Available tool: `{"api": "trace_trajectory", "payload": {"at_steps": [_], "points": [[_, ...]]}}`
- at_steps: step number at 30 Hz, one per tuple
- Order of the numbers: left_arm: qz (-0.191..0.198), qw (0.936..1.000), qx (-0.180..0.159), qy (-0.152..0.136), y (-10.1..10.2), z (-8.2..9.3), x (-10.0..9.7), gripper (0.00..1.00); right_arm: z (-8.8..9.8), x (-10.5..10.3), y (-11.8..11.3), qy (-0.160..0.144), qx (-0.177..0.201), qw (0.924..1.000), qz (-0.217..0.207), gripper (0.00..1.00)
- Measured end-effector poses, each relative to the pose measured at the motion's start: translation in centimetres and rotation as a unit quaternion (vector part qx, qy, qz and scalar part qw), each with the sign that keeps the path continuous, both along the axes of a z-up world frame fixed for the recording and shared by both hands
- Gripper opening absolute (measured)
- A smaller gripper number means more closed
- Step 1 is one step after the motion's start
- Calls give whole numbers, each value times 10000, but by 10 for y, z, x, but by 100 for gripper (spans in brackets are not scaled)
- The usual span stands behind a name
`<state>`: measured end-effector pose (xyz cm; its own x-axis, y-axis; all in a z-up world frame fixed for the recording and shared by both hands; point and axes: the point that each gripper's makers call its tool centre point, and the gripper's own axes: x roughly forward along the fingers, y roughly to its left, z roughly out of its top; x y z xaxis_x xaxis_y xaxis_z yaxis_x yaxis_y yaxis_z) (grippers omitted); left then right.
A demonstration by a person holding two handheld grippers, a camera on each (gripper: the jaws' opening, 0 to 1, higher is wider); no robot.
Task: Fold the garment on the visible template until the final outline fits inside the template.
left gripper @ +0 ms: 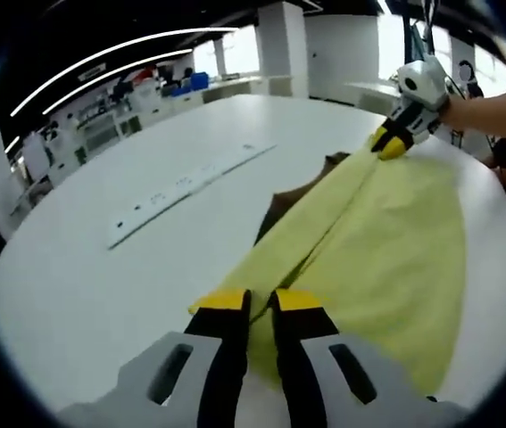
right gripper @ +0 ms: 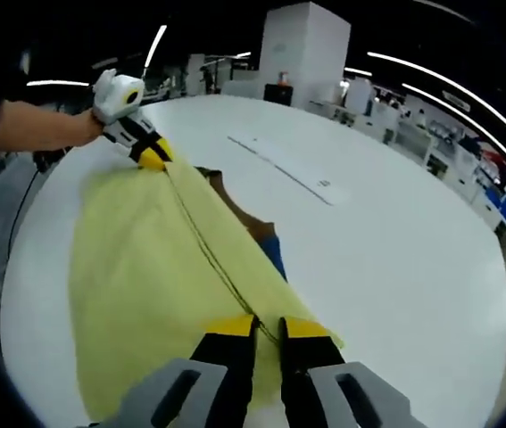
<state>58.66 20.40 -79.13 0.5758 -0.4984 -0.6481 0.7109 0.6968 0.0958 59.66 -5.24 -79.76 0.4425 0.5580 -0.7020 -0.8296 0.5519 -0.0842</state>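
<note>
While the pale yellow cloth garment (left gripper: 386, 241) lies on the white round table (left gripper: 101, 276), left gripper (left gripper: 261, 308) and right gripper (right gripper: 268, 332) each pinch its folded edge.

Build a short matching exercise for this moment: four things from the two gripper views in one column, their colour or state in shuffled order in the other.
Things:
1. garment
2. table
3. left gripper
4. strip

States:
A. white, round-edged surface
B. lying flat, apart from the cloth
C. yellow-green, stretched between both grippers
D. jaws closed on the cloth's edge

Pairs: 1-C, 2-A, 3-D, 4-B
</note>
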Motion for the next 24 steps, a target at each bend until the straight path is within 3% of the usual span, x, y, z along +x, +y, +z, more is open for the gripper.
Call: {"api": "trace_trajectory", "payload": {"at_steps": [1, 8, 11, 16, 20, 22, 24], "points": [[9, 10000, 11, -1, 0, 0, 0, 2, 0, 0, -1, 8, -2, 10000, -8, 0], [99, 9999, -115, -53, 3, 7, 2, 0, 3, 2, -3, 68, 131, 9997, -178, 0], [377, 9977, -516, -202, 3, 20, 11, 0, 9, 8, -2, -23, 275, 9993, -263, 0], [629, 9950, -697, -348, 4, 31, 24, 0, 25, 24, -2, -138, 748, 9950, -640, 0], [987, 9909, -894, -185, 5, 25, 34, 0, 30, 38, -3, 59, 1302, 9841, -1209, 0], [1279, 9845, -1197, -67, 6, 23, 39, 0, 28, 44, -5, 103, 1295, 9826, -1330, 0], [1325, 9844, -1160, -58, 7, 21, 43, 0, 26, 47, -2, 136, 1281, 9820, -1383, 0]]}}
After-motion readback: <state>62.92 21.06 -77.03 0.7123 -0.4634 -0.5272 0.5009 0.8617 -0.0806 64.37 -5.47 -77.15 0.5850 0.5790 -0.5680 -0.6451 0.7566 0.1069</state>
